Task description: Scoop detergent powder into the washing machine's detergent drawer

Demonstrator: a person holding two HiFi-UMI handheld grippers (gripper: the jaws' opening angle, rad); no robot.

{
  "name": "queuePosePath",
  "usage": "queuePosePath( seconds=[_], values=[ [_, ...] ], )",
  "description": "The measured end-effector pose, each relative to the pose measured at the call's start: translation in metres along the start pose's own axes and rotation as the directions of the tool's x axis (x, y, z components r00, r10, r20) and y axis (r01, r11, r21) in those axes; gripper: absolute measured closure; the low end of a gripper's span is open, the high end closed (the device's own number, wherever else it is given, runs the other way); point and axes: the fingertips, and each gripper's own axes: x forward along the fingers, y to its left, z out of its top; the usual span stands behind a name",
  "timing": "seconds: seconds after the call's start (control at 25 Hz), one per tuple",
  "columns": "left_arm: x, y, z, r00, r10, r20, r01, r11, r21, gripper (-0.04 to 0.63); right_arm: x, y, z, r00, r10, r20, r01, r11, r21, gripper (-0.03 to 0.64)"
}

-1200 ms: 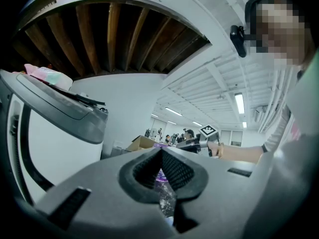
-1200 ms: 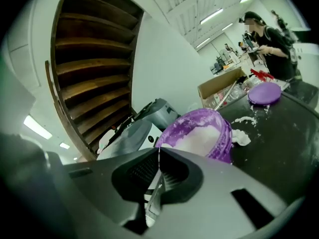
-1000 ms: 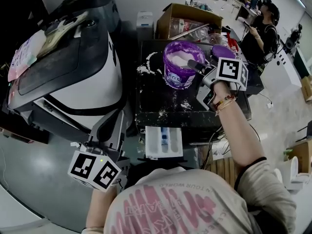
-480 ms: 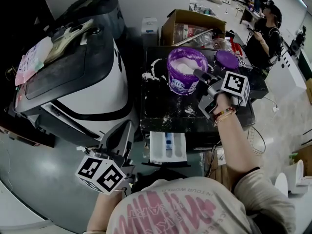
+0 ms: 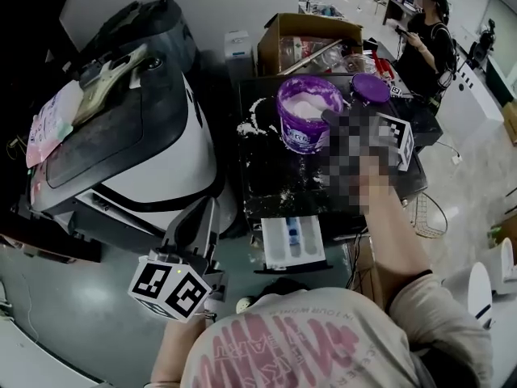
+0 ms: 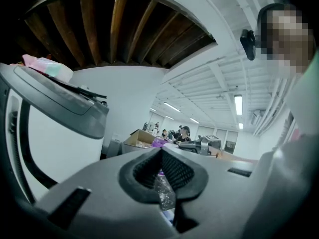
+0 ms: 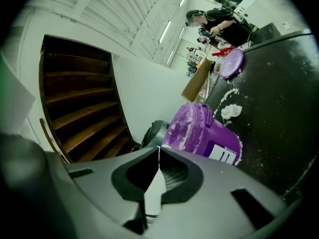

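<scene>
My left tongs (image 6: 160, 152) are clenched on nothing: the ribbed pads meet at their tips, and only a speckled dark surface shows through the small gap beneath them. They point level, low on my left, in front of the white-and-black appliance (image 5: 161, 156) and well apart from everything on the black top (image 5: 275, 180). My right tongs (image 7: 159, 151) are clenched too, pads together. A pale sliver shows in the slit between them and I cannot tell what it is. Nothing sticks out past the tips. They sit just beside the purple tub (image 5: 304, 140), on its right, aimed at its wall and not touching it as far as I can see. The tub stands upright and uncovered on the black top, filled with white detergent powder (image 5: 305, 102) and dusted with it around the rim. Its purple lid (image 5: 371, 88) lies flat behind it to the right. Spilled powder (image 5: 249, 124) lies in clumps to the tub's left and as scattered specks in front of it. The detergent drawer (image 5: 275, 242) is pulled out from under the front edge of the black top, between my two arms. It is white with a blue piece in its middle compartment, and I cannot tell whether any powder is in it. A cardboard box (image 5: 279, 43) behind the tub holds clear plastic things.
</scene>
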Motion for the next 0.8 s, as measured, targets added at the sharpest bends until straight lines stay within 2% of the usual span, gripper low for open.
queuePosePath(
  seconds=[0.4,0.8],
  values=[
    [-0.011,0.023,0.021,0.998,-0.042,-0.036,0.043,0.998,0.051,0.592,-0.007,0.007,0.005,0.994,-0.051,0.096,0.055,0.998,-0.033,0.612],
    [-0.016,0.03,0.032,0.995,-0.095,-0.028,0.096,0.994,0.051,0.592,-0.025,0.028,0.008,0.985,-0.017,0.172,0.014,1.0,0.013,0.614]
  ],
)
